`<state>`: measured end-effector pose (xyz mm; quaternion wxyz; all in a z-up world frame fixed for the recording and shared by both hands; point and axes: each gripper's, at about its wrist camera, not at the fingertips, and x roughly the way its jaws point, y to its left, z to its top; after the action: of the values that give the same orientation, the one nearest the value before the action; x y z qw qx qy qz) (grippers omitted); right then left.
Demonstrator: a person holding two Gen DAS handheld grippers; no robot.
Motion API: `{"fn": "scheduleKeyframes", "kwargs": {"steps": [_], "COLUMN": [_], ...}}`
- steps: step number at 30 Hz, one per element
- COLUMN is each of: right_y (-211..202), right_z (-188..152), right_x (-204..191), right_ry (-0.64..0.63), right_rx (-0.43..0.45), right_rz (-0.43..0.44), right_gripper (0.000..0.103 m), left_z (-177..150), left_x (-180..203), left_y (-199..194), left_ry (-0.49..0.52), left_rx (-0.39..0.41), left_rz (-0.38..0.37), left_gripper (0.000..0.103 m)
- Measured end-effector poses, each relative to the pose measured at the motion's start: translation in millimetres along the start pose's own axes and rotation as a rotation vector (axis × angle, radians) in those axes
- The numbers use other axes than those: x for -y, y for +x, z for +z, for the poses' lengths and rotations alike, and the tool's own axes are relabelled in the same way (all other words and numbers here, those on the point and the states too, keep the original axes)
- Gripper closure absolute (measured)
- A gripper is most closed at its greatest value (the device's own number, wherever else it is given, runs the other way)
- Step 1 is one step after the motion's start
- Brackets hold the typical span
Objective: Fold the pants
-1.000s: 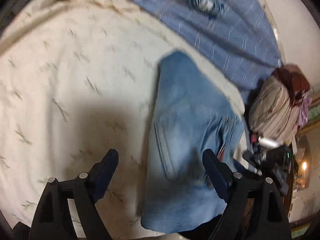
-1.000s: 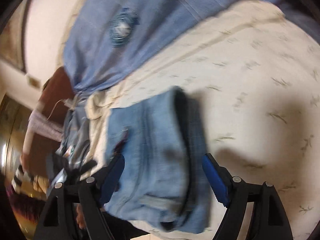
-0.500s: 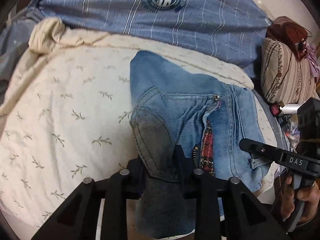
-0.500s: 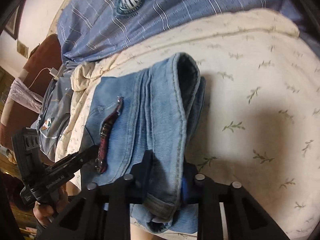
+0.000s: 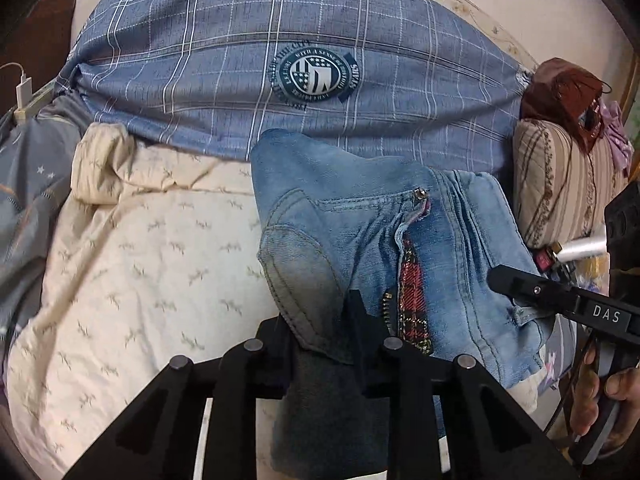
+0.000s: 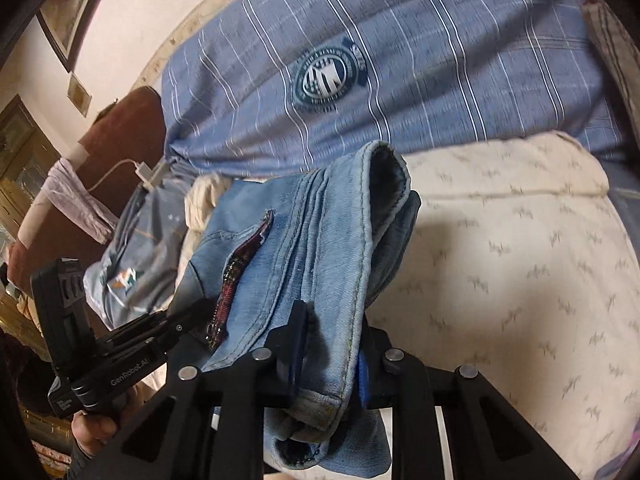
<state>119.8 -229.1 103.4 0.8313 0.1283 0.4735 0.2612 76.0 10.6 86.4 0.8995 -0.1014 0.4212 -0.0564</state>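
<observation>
Pants (image 5: 380, 248), a folded denim bundle, sit on the cream bedspread (image 5: 152, 248) in front of the plaid pillow (image 5: 280, 40). I have the left gripper (image 5: 320, 344) and right gripper (image 6: 328, 356) each with jaws clamped on a near edge. Judging this the final fold; next I'd carry both edges forward evenly.

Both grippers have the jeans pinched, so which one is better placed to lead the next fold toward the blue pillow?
Probably right: the right gripper clamps the jeans at the thick stacked hem edge. The left gripper pinches just one pocket corner.
</observation>
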Motion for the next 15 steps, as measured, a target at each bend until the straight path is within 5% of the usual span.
{"fn": "scheduleKeyframes", "kwargs": {"steps": [7,8,9,11,12,13,15], "right_y": [46,60,70,88,93,93,82], "right_z": [-5,-9,-13,-24,-30,-34,-38], "right_x": [27,31,36,43,46,46,42], "right_ry": [0.052,0.048,0.049,0.041,0.034,0.028,-0.001], "right_rx": [-0.034,-0.049,-0.063,-0.081,-0.074,-0.07,-0.038], "right_rz": [0.005,-0.006,-0.026,-0.09,-0.113,-0.12,-0.145], "right_gripper": [0.081,0.078,0.077,0.068,0.051,0.041,0.041], "left_z": [-12,-17,-24,-35,-37,-36,-35], "left_x": [-15,-19,-26,-38,-42,-44,-45], "left_y": [52,63,76,80,75,70,50], "left_ry": [-0.022,-0.037,-0.061,-0.102,-0.116,-0.122,-0.128], "left_rx": [-0.076,-0.104,-0.13,-0.086,-0.072,-0.073,-0.044], "left_rz": [0.072,0.084,0.096,0.106,0.11,0.101,0.102], "left_gripper": [0.074,0.069,0.054,0.033,0.029,0.029,0.029]}}
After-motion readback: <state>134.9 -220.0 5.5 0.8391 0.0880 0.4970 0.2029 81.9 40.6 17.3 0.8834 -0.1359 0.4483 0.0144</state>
